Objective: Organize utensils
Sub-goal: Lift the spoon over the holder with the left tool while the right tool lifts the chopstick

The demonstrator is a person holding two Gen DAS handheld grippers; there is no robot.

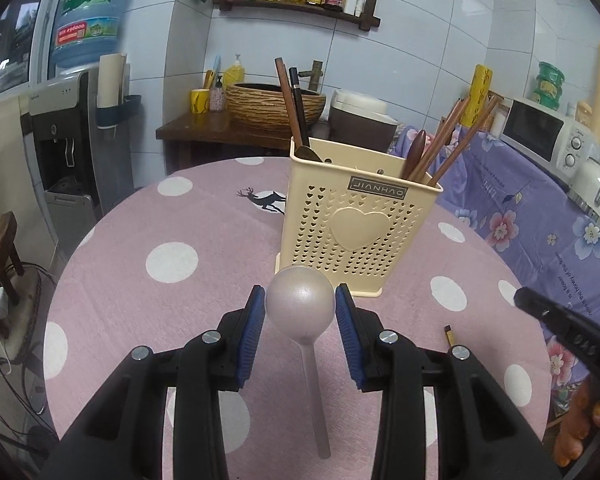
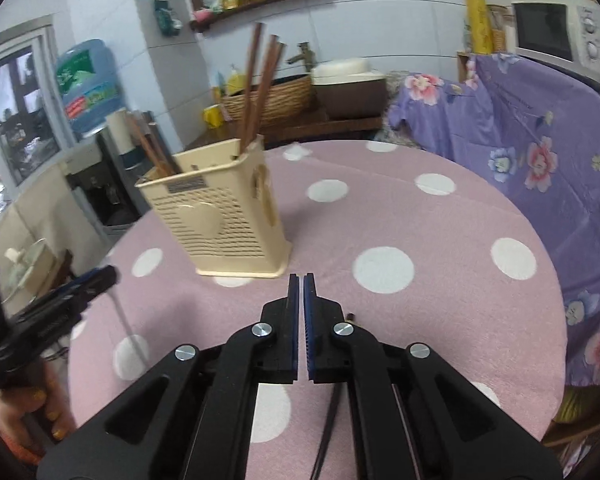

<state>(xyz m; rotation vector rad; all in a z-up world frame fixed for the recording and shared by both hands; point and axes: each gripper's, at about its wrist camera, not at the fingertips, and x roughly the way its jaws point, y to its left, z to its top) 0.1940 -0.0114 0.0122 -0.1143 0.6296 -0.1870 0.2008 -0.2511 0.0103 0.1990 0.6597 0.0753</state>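
– On the table, which item serves as reference?

– The cream utensil holder. It stands upright on the pink polka-dot cloth, past the tips of my left gripper. Its perforated front carries a raised heart. Brown chopsticks and a wooden handle lean out of its right-hand side; two darker sticks rise from its left-hand side.

– State of the left gripper?

– Partly closed on the pale spoon. The blue pads sit against both sides of the round bowl. The bowl faces forward toward the holder. The handle runs back toward the camera, between my fingers and above the cloth. The spoon is near the holder's base in this view but not touching it.

– State of the right gripper?

– My right gripper is closed down to a narrow slit. It hovers over the cloth, to the right of the holder and near its base corner. Thin dark sticks show beneath the fingers, running back toward the camera. A small brown tip shows just beside the right finger. Whether the pads are pinching these sticks, I cannot tell.

– Relative position of the two units?

– Side by side and apart. Each one appears at the edge of the other's view, with a hand on its grip.
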